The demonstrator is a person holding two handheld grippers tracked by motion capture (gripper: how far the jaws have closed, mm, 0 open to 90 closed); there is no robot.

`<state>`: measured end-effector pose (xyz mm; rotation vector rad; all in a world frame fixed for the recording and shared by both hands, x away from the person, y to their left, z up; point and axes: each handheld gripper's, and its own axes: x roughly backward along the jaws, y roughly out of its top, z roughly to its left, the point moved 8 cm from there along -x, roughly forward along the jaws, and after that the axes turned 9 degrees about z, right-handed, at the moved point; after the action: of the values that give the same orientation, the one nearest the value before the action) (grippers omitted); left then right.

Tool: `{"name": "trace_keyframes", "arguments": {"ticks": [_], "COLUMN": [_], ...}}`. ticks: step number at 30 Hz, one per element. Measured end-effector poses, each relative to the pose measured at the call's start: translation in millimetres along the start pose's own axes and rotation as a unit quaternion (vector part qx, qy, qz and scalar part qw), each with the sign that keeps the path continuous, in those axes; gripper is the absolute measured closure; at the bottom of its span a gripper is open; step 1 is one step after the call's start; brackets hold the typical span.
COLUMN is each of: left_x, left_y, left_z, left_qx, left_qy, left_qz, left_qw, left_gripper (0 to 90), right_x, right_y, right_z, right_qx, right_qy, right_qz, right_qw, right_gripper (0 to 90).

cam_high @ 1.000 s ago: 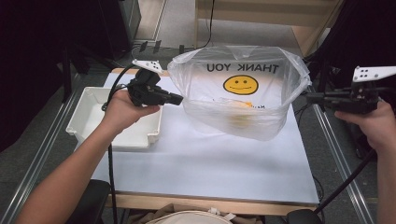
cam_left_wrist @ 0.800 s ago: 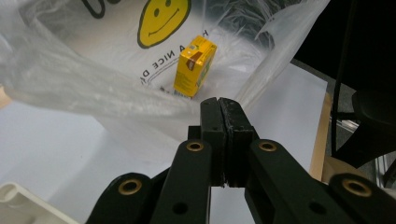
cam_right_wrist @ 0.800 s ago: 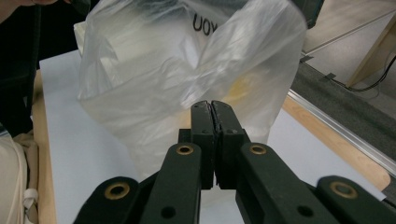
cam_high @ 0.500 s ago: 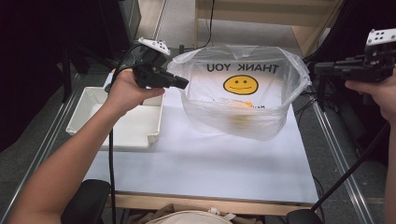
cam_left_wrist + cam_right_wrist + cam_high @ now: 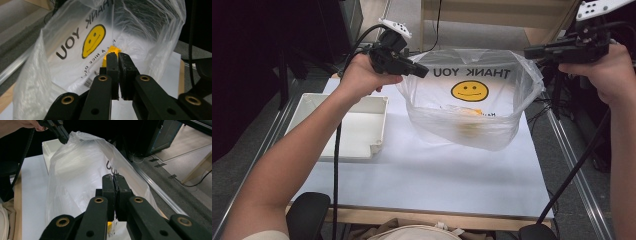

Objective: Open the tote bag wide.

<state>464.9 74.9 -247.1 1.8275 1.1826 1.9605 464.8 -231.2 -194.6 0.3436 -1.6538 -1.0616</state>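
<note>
A clear plastic bag (image 5: 472, 125) printed with "THANK YOU" and a yellow smiley hangs stretched between my two grippers above the white table (image 5: 437, 175). My left gripper (image 5: 422, 71) is shut on the left side of the bag's rim; in its own view the shut jaws (image 5: 118, 62) point into the bag's open mouth (image 5: 75, 62). My right gripper (image 5: 532, 51) is shut on the right side of the rim, and the film (image 5: 75, 170) runs down from its jaws (image 5: 114, 182). Something small and yellow (image 5: 467, 112) lies at the bag's bottom.
An empty white tray (image 5: 357, 145) sits on the table left of the bag, below my left forearm. Metal rails run along both table sides. Cables trail from both grippers. Wooden furniture stands behind the table.
Both hands have risen with the bag's rim, the right one more. The bag's mouth is pulled higher and its sides are drawn up off the table.
</note>
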Motion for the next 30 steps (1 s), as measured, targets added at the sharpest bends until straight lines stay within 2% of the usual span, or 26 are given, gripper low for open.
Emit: {"name": "trace_keyframes", "arguments": {"ticks": [1, 2, 3, 4, 5, 6, 7, 10, 11, 14, 17, 18, 19, 20, 22, 26, 28, 30], "left_x": [-0.5, -1.5, -1.5, -2.3, -2.9, -3.4, -4.4, -6.0, -6.6, -9.3, -15.7, -21.8, -21.8, -25.1, -32.7, -50.6, -58.1, -66.0], "left_y": [2.7, 8.6, 8.6, 11.7, 15.0, 18.3, 21.8, 33.2, 36.9, 47.5, 54.7, 56.7, 56.7, 56.8, 55.6, 49.8, 47.3, 44.7], "left_z": [1.3, 5.4, 5.4, 7.4, 9.2, 10.6, 11.7, 15.4, 16.4, 20.2, 25.6, 27.9, 27.9, 28.4, 29.0, 29.3, 29.2, 29.3], "left_qx": [-0.004, -0.008, -0.008, -0.008, -0.008, -0.010, -0.012, -0.023, -0.027, -0.035, -0.032, -0.029, -0.029, -0.028, -0.027, -0.025, -0.021, -0.021], "left_qy": [0.000, 0.008, 0.008, 0.010, 0.009, 0.006, 0.003, 0.005, 0.003, 0.000, -0.001, -0.003, -0.003, -0.004, -0.005, -0.007, -0.010, -0.009], "left_qz": [0.001, 0.001, 0.001, 0.001, 0.003, 0.004, 0.005, 0.008, 0.010, 0.013, 0.017, 0.017, 0.017, 0.017, 0.016, 0.018, 0.022, 0.026], "left_qw": [1.0000, 0.9999, 0.9999, 0.9999, 0.9999, 0.9999, 0.9999, 0.9997, 0.9996, 0.9993, 0.9993, 0.9994, 0.9994, 0.9995, 0.9995, 0.9995, 0.9995, 0.9994], "left_gripper": [88.1, 88.1, 88.3, 88.6, 88.6, 89.0, 89.0, 89.3, 89.3, 89.3, 89.3, 89.0, 89.0, 89.0, 89.0, 88.8, 88.4, 88.3], "right_x": [0.0, -5.6, -5.6, -11.3, -11.3, -17.1, -17.1, -26.9, -34.7, -42.8, -57.0, -69.2, -69.2, -82.4, -88.6, -106.7, -114.5, -117.2], "right_y": [0.0, 9.4, 9.4, 18.8, 18.8, 28.9, 28.9, 43.7, 52.2, 60.5, 70.1, 71.2, 71.2, 66.9, 63.1, 43.9, 28.5, 19.9], "right_z": [0.0, 1.6, 1.6, 3.5, 3.5, 6.3, 6.3, 11.4, 15.3, 18.6, 22.9, 24.6, 24.6, 25.3, 24.9, 18.7, 13.6, 10.8], "right_qx": [0.000, 0.006, 0.006, 0.015, 0.015, 0.022, 0.022, 0.031, 0.041, 0.048, 0.055, 0.066, 0.066, 0.081, 0.084, 0.060, 0.051, 0.055], "right_qy": [0.000, 0.001, 0.001, 0.004, 0.004, 0.009, 0.009, 0.018, 0.023, 0.031, 0.045, 0.050, 0.050, 0.048, 0.049, 0.053, 0.049, 0.044], "right_qz": [0.000, 0.004, 0.004, 0.008, 0.008, 0.006, 0.006, 0.003, 0.007, 0.008, 0.004, 0.007, 0.007, 0.018, 0.024, 0.041, 0.047, 0.046], "right_qw": [1.0000, 1.0000, 1.0000, 0.9999, 0.9999, 0.9997, 0.9997, 0.9994, 0.9989, 0.9984, 0.9975, 0.9966, 0.9966, 0.9954, 0.9950, 0.9960, 0.9964, 0.9965], "right_gripper": [89.8, 89.9, 89.9, 89.8, 89.8, 89.8, 89.8, 89.9, 89.9, 89.8, 89.8, 89.9, 89.9, 89.9, 89.8, 89.0, 88.0, 88.0]}}
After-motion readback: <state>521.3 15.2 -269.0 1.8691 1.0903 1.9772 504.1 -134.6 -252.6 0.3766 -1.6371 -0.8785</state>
